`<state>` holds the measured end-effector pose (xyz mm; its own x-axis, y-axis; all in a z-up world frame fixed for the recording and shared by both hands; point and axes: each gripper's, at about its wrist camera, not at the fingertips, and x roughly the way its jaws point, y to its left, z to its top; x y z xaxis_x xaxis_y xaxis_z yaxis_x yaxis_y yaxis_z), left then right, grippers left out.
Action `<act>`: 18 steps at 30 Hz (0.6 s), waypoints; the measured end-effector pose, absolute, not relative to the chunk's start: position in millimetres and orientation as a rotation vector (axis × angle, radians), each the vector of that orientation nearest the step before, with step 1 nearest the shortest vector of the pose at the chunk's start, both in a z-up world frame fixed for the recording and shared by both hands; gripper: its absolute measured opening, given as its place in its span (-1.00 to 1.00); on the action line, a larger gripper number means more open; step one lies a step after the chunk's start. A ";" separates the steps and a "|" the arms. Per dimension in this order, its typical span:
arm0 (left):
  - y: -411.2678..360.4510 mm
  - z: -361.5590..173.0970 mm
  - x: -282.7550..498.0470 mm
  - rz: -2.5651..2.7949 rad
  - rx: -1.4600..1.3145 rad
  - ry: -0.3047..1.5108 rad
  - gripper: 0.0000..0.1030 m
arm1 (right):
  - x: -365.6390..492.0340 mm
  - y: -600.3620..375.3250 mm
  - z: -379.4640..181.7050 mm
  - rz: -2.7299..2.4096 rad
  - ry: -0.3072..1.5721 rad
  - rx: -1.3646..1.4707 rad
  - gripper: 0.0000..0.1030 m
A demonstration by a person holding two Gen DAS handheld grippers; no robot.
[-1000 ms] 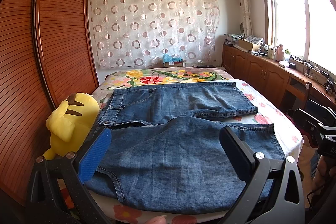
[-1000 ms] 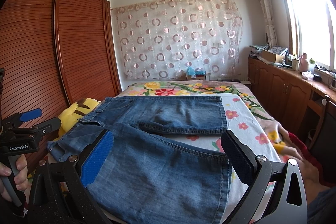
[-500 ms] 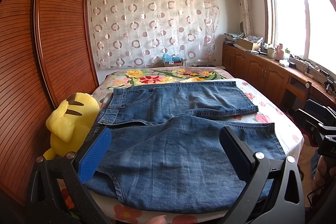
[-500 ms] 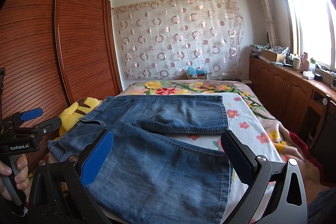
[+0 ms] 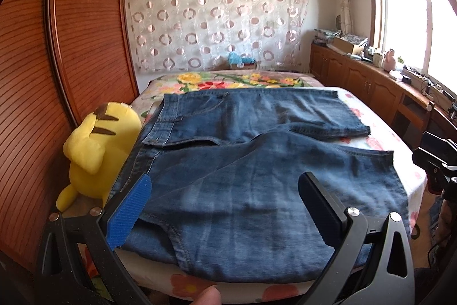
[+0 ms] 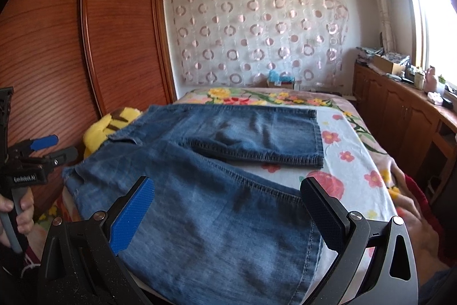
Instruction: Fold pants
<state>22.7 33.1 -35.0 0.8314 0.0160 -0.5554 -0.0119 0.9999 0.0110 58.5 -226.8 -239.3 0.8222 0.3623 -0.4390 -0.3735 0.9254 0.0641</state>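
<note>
Blue denim pants [image 5: 257, 162] lie spread flat on the bed, waistband at the left, both legs running right; they also show in the right wrist view [image 6: 217, 190]. My left gripper [image 5: 225, 207] is open and empty, hovering over the near leg close to the waist end. My right gripper [image 6: 228, 213] is open and empty, hovering over the near leg by its hem. The left gripper also shows at the left edge of the right wrist view [image 6: 42, 149].
A floral bedspread [image 6: 342, 156] covers the bed. A yellow plush toy [image 5: 100, 145] sits at the bed's left edge against the wooden wardrobe [image 5: 57, 62]. Wooden cabinets [image 5: 371, 85] with clutter run along the right under the window.
Both grippers have moved closer to the pants and tilted down slightly. The pants have not moved.
</note>
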 end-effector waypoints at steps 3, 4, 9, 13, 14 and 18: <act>39.6 -42.4 24.6 0.018 0.006 0.607 1.00 | 66.0 -226.8 -244.1 0.401 0.496 -0.044 0.97; 42.8 -45.6 25.7 0.017 0.003 0.614 1.00 | 69.0 -226.6 -246.5 0.407 0.512 -0.053 0.96; 57.2 -58.2 28.4 0.025 -0.012 0.644 1.00 | 77.9 -226.2 -254.9 0.420 0.578 -0.068 0.90; 74.0 -67.0 28.4 0.045 -0.020 0.662 1.00 | 84.4 -227.8 -260.4 0.420 0.628 -0.088 0.85; 79.7 -69.9 27.9 0.049 -0.023 0.668 1.00 | 85.7 -230.1 -261.2 0.419 0.638 -0.095 0.85; 101.7 -80.4 25.2 0.067 -0.048 0.688 0.88 | 89.3 -233.8 -262.7 0.403 0.676 -0.104 0.85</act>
